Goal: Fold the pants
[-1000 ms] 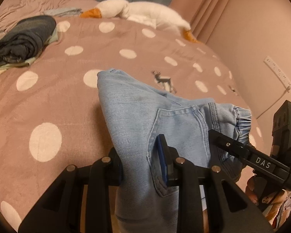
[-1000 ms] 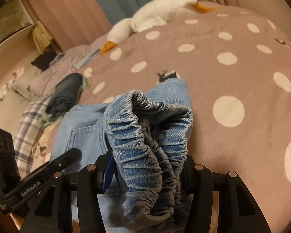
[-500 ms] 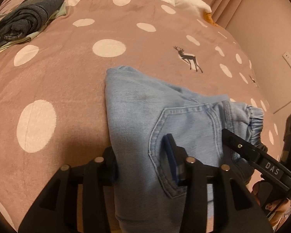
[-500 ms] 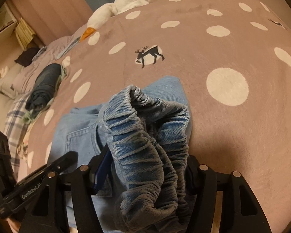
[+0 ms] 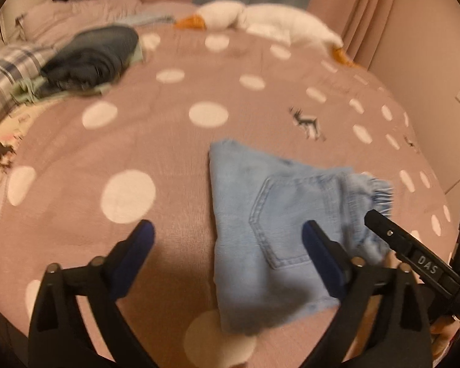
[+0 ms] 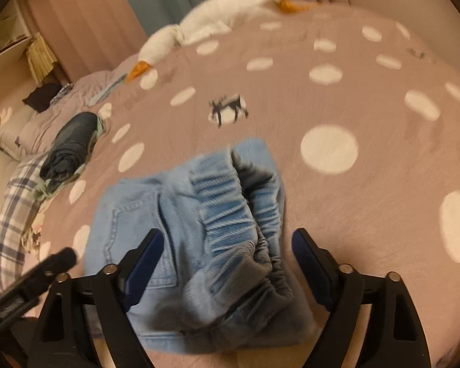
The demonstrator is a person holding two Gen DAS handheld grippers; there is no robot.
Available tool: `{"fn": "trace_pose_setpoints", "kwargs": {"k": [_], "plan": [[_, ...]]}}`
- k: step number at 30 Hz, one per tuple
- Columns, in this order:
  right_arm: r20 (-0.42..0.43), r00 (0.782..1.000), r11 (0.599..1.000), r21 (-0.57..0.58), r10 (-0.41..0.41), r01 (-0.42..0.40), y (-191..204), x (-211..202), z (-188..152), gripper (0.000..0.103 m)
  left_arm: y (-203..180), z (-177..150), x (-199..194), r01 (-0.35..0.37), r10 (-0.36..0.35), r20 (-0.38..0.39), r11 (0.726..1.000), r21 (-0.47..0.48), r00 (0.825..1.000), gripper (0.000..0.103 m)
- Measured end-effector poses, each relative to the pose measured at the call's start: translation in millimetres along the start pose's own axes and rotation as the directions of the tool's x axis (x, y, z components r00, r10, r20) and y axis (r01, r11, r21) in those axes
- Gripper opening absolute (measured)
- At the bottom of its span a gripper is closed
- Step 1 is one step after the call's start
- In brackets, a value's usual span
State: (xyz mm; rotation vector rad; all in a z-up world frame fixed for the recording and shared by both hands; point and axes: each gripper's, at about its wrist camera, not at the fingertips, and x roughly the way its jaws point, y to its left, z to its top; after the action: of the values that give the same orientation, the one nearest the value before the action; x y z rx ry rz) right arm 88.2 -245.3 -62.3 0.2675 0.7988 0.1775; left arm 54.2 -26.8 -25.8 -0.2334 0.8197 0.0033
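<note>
Your left hand-held gripper (image 5: 227, 239) is spreading its jaws wide over the folded pants (image 5: 270, 233), which lie flat on the dotted bedspread (image 5: 76, 159) — neither pad presses the denim. From that camera you see the back pocket (image 5: 279, 217) face up. Your right hand-held gripper (image 6: 227, 245) is opening too, pads clear of the cloth between them; only its view shows the bunched elastic waistband (image 6: 245, 224). A dark folded garment (image 6: 70, 147) lies well apart.
</note>
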Motion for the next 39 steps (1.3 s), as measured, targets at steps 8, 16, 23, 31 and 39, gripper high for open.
{"fn": "trace_pose_setpoints", "kwargs": {"k": [8, 16, 23, 31, 39], "plan": [[0.071, 0.997, 0.999, -0.052, 0.02, -0.017, 20, -34, 3, 0.094, -2, -7, -40, 0.023, -0.022, 0.02, 1.0, -0.02, 1.0, 0.102], [0.084, 0.995, 0.993, -0.105, 0.06, -0.051, 39, -48, -4, 0.094, -4, -21, -60, -0.019, 0.019, 0.038, 1.0, -0.005, 0.999, 0.102], [0.087, 0.995, 0.989, -0.143, 0.05, -0.038, 50, -54, -11, 0.094, -2, -29, -64, 0.017, -0.017, 0.027, 1.0, 0.003, 0.999, 0.102], [0.09, 0.995, 0.989, -0.145, 0.039, -0.025, 51, -62, -16, 0.094, -5, -33, -71, 0.012, -0.013, 0.043, 1.0, 0.017, 0.999, 0.102], [0.098, 0.995, 0.989, -0.147, 0.02, -0.005, 51, -66, -18, 0.094, -2, -32, -77, 0.016, -0.016, 0.06, 1.0, 0.009, 0.998, 0.102]]}}
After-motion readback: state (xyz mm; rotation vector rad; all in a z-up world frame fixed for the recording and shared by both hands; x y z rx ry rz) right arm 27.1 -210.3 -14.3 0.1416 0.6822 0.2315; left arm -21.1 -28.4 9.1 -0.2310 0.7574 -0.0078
